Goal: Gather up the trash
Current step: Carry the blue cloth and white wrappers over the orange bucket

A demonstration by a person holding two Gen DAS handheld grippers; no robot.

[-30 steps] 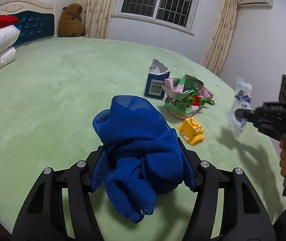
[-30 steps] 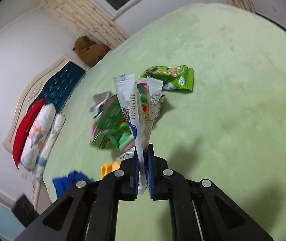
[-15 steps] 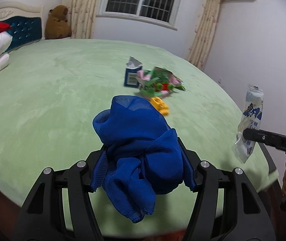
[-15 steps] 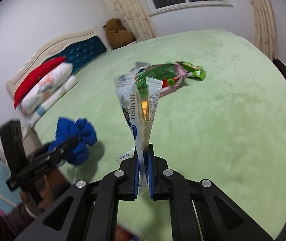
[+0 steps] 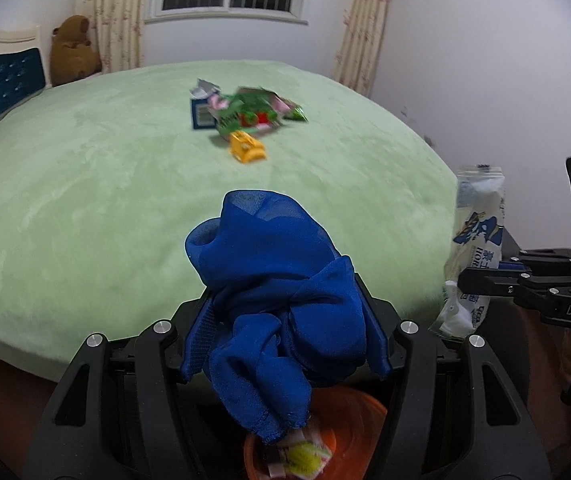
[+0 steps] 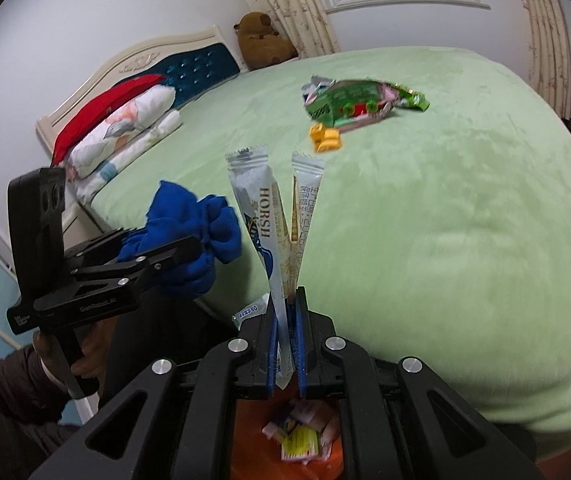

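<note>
Both grippers hang above the orange bin (image 6: pixel 309 446) for dropping: right gripper (image 6: pixel 287 344) pinches a white wrapper (image 6: pixel 273 220), left gripper (image 5: pixel 285 344) clamps a blue cloth (image 5: pixel 281 300); more wrappers (image 5: pixel 251 114) remain on the bed (image 5: pixel 85 200) beyond the bin

The white snack wrapper (image 6: pixel 263 216) is showing "HORSH" in brown letters, running down its side; other print on it is too small to read. The right gripper (image 5: pixel 485 276) is carrying "DAS" in white on its black body. Small white text on the left gripper (image 6: pixel 173 248) is blurred, not readable.
</note>
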